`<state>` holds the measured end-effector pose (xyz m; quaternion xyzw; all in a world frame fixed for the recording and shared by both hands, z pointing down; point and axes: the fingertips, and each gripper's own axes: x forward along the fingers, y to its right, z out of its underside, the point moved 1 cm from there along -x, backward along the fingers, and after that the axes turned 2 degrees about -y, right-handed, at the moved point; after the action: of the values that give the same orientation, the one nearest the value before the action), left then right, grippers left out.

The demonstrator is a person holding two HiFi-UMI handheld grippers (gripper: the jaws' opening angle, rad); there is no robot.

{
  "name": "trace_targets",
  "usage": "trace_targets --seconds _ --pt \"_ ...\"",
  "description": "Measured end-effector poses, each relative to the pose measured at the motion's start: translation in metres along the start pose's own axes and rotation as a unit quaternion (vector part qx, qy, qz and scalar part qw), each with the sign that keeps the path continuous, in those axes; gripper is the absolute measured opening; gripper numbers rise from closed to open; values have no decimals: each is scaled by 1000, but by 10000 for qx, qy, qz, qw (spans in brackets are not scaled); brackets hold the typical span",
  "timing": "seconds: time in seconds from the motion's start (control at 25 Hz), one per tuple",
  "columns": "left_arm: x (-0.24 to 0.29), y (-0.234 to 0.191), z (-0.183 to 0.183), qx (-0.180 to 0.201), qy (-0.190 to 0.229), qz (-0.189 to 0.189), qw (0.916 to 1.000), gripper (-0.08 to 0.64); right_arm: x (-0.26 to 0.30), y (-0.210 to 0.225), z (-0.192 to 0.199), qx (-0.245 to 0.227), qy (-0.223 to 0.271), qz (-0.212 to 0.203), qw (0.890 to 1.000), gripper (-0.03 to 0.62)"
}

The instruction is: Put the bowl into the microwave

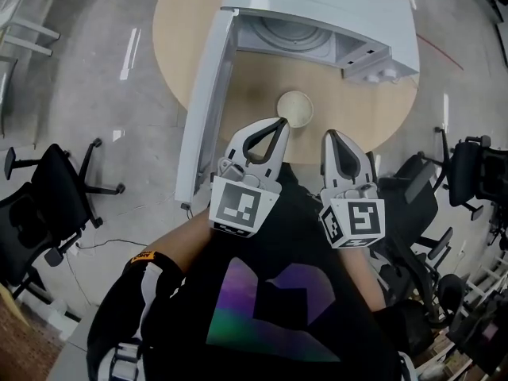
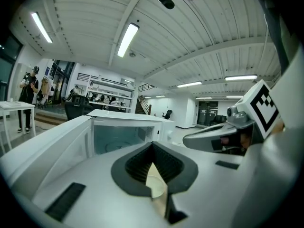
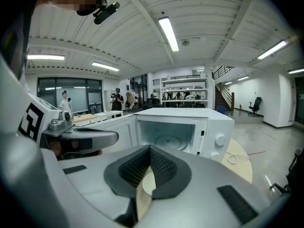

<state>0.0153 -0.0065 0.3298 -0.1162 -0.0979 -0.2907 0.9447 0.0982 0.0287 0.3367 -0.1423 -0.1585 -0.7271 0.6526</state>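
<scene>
A cream bowl (image 1: pixel 295 108) stands on the round wooden table (image 1: pixel 181 30), just in front of the white microwave (image 1: pixel 317 10). The microwave's door (image 1: pixel 203 109) is swung wide open to the left, and its cavity with the glass turntable (image 3: pixel 167 141) holds nothing. My left gripper (image 1: pixel 279 123) is shut on nothing, its tip just short of the bowl's near left rim. My right gripper (image 1: pixel 329 136) is also shut, a little to the bowl's near right. In both gripper views the bowl (image 2: pixel 156 186) (image 3: pixel 147 184) shows only through the slit between the jaws, with the microwave (image 2: pixel 126 129) beyond.
Black office chairs stand on the floor at the left (image 1: pixel 48 197) and the right (image 1: pixel 468 169) of the table. A white cable (image 3: pixel 232 158) lies on the table beside the microwave's right side. People stand far off in the hall.
</scene>
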Motion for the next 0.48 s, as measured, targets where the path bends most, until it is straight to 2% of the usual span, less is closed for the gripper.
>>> trace_targets --seconds 0.16,0.48 --pt "6 -4 -3 84 43 -171 9998 44 11 7 -2 -14 10 -146 9999 15" --pt "26 -10 0 -78 -178 -403 9990 44 29 31 1 -36 -58 -296 9995 15"
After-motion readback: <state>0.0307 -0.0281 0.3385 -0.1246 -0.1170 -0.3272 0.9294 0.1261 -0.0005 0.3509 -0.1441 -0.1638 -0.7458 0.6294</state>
